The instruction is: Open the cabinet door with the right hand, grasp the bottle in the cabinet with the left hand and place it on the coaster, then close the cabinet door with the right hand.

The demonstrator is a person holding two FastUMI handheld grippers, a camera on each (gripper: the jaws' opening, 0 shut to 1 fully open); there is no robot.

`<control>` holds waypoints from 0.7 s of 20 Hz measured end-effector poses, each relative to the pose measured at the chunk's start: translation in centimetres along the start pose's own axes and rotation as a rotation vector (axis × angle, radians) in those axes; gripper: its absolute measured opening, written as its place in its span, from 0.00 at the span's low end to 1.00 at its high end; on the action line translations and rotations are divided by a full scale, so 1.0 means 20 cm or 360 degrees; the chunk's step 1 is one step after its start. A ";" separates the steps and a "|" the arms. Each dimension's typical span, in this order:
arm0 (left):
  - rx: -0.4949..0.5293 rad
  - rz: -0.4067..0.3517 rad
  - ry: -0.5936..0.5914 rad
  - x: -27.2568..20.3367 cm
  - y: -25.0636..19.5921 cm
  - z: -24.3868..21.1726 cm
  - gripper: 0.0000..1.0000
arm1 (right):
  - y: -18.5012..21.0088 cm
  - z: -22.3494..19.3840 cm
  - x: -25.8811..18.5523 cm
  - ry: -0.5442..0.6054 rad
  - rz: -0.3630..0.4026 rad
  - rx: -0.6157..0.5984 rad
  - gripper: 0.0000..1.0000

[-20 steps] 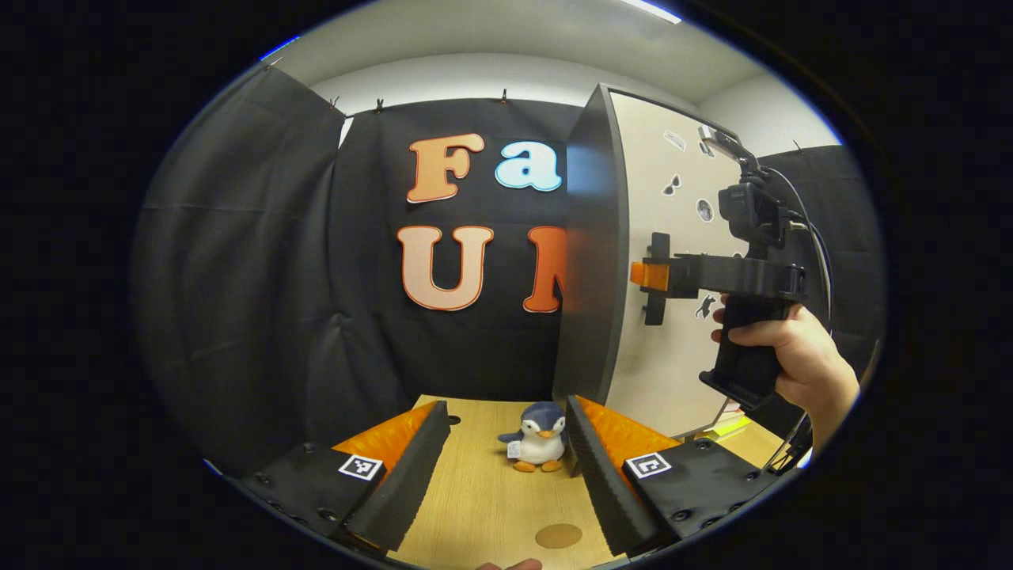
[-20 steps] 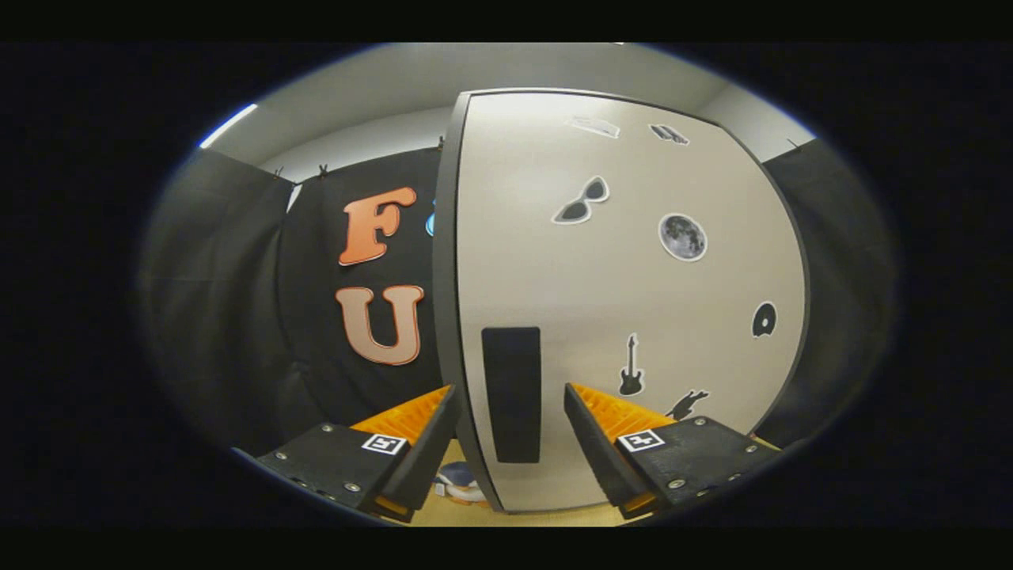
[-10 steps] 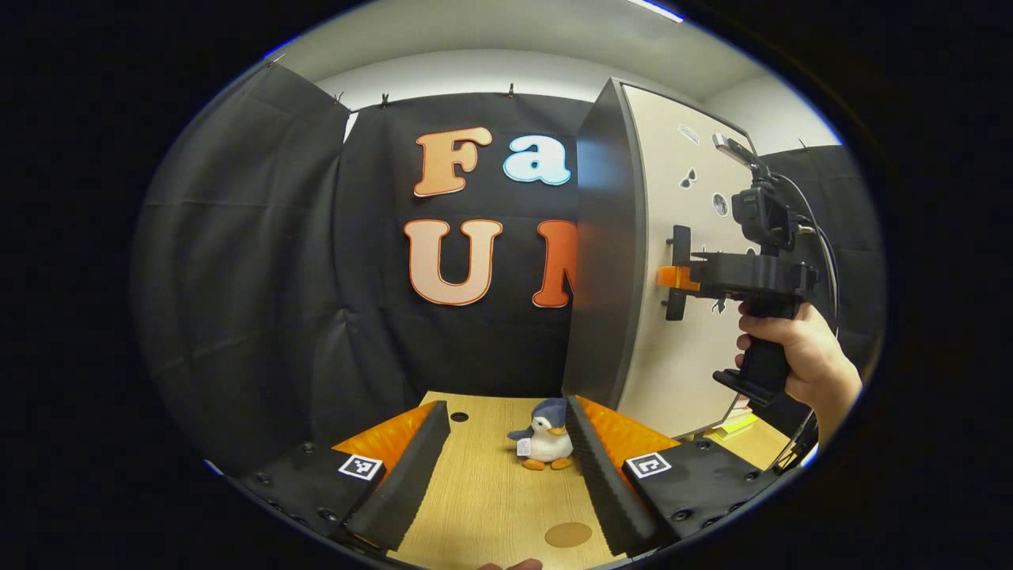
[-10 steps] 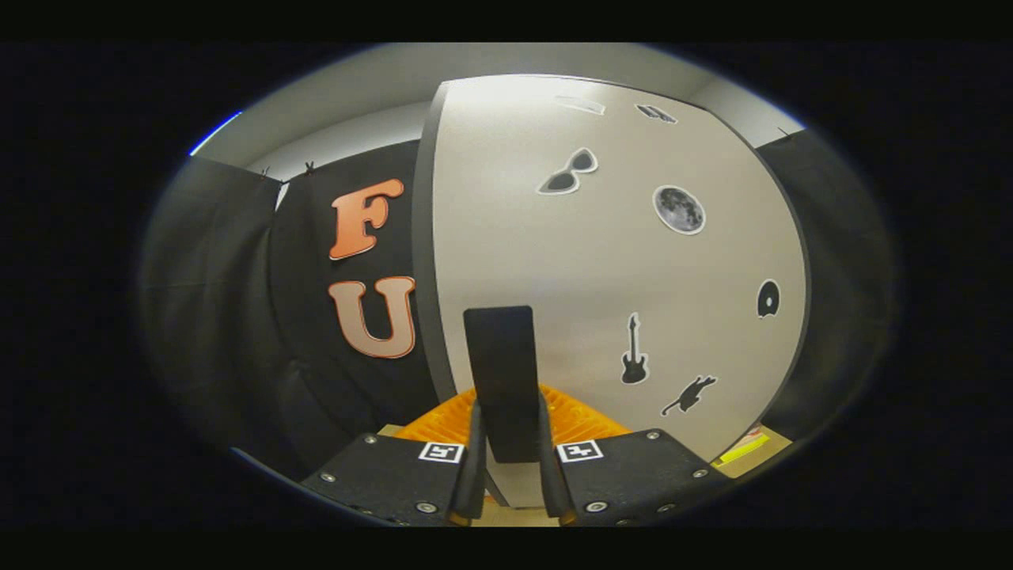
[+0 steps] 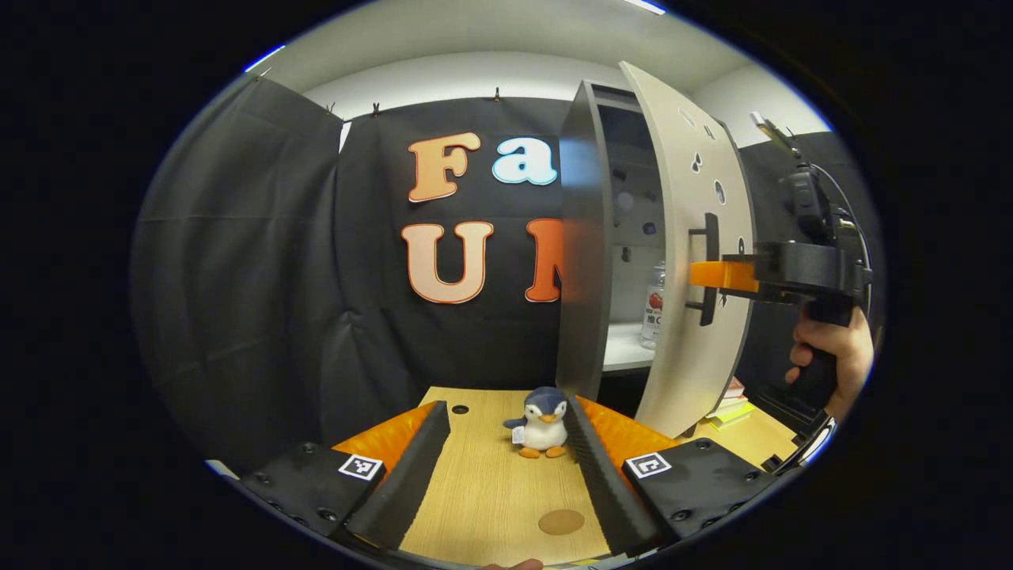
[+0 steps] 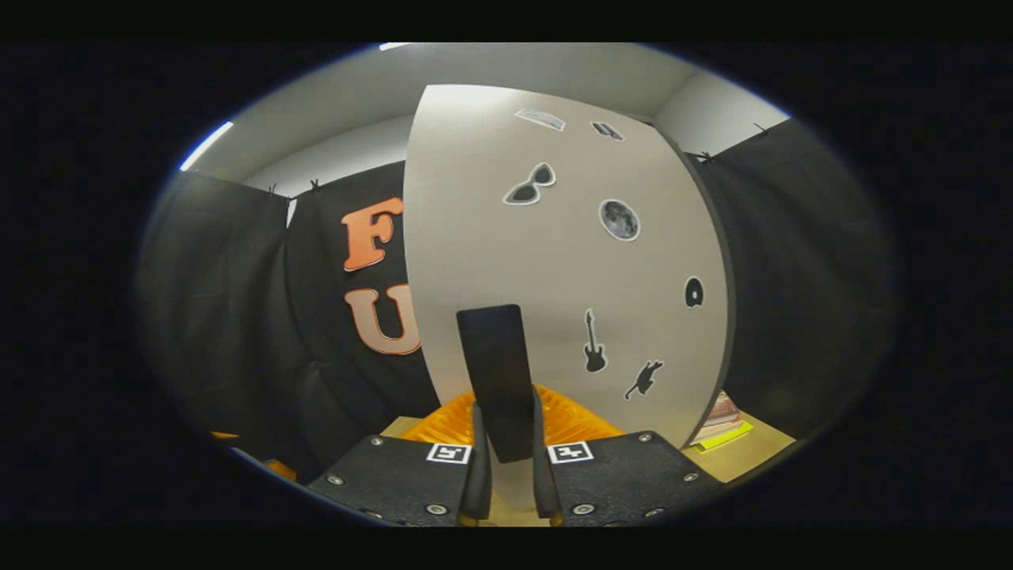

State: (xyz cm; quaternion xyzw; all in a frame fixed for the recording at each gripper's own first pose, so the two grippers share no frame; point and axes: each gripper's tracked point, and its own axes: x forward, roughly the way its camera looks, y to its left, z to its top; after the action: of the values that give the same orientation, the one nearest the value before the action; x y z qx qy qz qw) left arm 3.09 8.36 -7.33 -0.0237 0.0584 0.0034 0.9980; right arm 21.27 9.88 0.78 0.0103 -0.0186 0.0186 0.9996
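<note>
Door (image 5: pixel 688 261) now swung partly open versus half a second ago, when it sat flush; your first step is under way, not finished. Near, bottom of left gripper view: your left gripper (image 5: pixel 506 467) is spread wide, gripping nothing, over the wooden table (image 5: pixel 491 507), coaster (image 5: pixel 561 522) low centre, toy penguin (image 5: pixel 541 424) just beyond. Right of frame: your right gripper (image 5: pixel 716 275) is clenched on the door handle (image 6: pixel 497 380). Farther in, the bottle (image 5: pixel 654 305) stands on the cabinet shelf (image 5: pixel 625 356), seen through the gap. Gap between cabinet side and door edge looks tight; swing wider before you reach in. Books (image 5: pixel 728 400) lie behind the door's lower corner.
</note>
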 end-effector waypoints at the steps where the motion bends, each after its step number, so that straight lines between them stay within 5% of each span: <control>1: 0.0010 -0.0001 -0.0005 -0.03 -0.03 0.01 0.96 | -0.03 0.00 -0.03 0.0005 0.0000 0.0016 0.21; 14: 0.0034 -0.0048 0.0013 -0.31 -0.53 0.02 0.96 | -0.49 0.06 -0.43 -0.0033 -0.0104 0.0019 0.14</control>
State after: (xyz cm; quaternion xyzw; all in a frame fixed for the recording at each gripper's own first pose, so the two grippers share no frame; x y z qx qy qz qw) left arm -2.91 -2.31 -5.74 -0.0139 0.0620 -0.0124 0.9979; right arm 12.95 -0.18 1.54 0.0170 -0.0285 -0.0140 0.9994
